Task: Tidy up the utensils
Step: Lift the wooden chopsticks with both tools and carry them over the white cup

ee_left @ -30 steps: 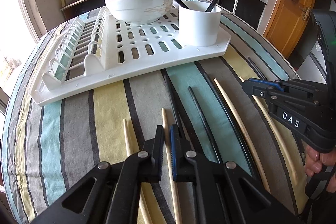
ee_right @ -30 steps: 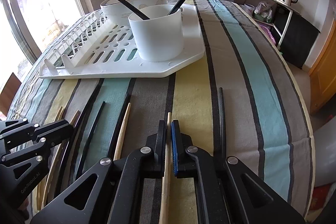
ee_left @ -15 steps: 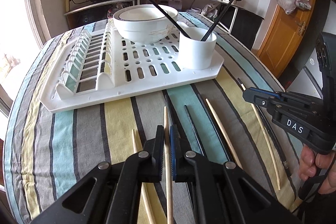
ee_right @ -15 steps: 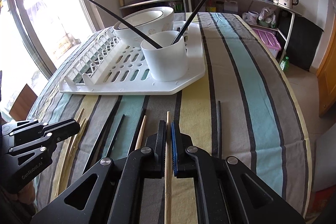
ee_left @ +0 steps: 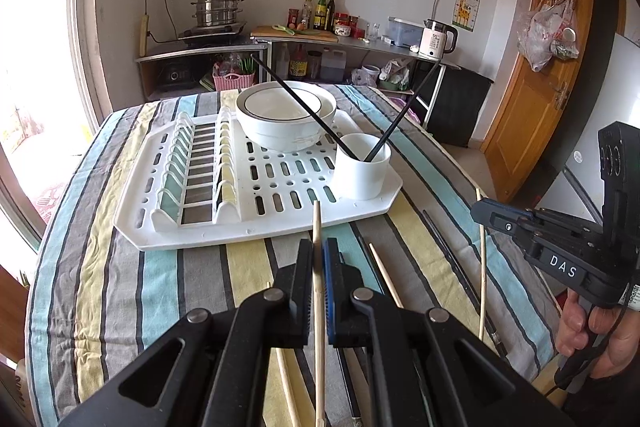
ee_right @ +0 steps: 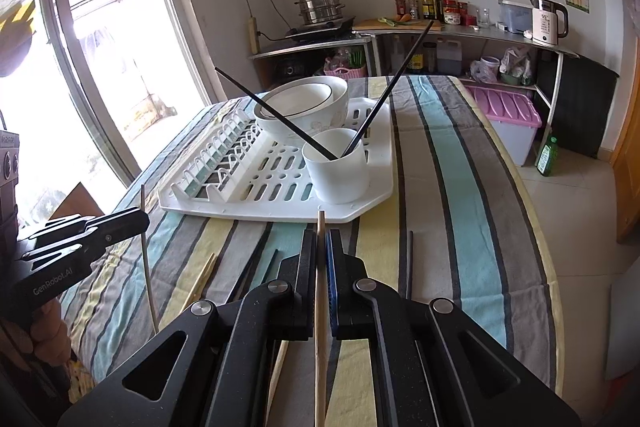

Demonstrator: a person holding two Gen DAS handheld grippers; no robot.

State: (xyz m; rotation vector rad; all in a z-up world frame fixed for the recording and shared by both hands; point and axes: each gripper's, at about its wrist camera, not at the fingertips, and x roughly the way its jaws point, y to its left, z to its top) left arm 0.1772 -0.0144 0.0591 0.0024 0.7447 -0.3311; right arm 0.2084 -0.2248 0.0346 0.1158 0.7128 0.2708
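My left gripper (ee_left: 318, 254) is shut on a wooden chopstick (ee_left: 317, 227) and holds it raised above the striped table, tip pointing at the white cup (ee_left: 362, 171). My right gripper (ee_right: 321, 242) is shut on another wooden chopstick (ee_right: 320, 227), also raised. The cup (ee_right: 339, 167) stands on the white drying rack (ee_right: 256, 183) and holds two black chopsticks (ee_right: 280, 123). Several wooden and black chopsticks (ee_left: 386, 273) lie loose on the cloth. The right gripper shows in the left wrist view (ee_left: 486, 215), the left gripper in the right wrist view (ee_right: 138, 223).
A white bowl (ee_left: 286, 115) sits on the rack (ee_left: 188, 227) behind the cup. The table's right edge (ee_right: 548, 259) drops to a floor with a pink-lidded box (ee_right: 508, 119). A kitchen counter (ee_left: 360, 43) stands beyond the table.
Both grippers have lifted up and back from the cloth, each carrying its wooden chopstick. The rack and cup now look farther away.
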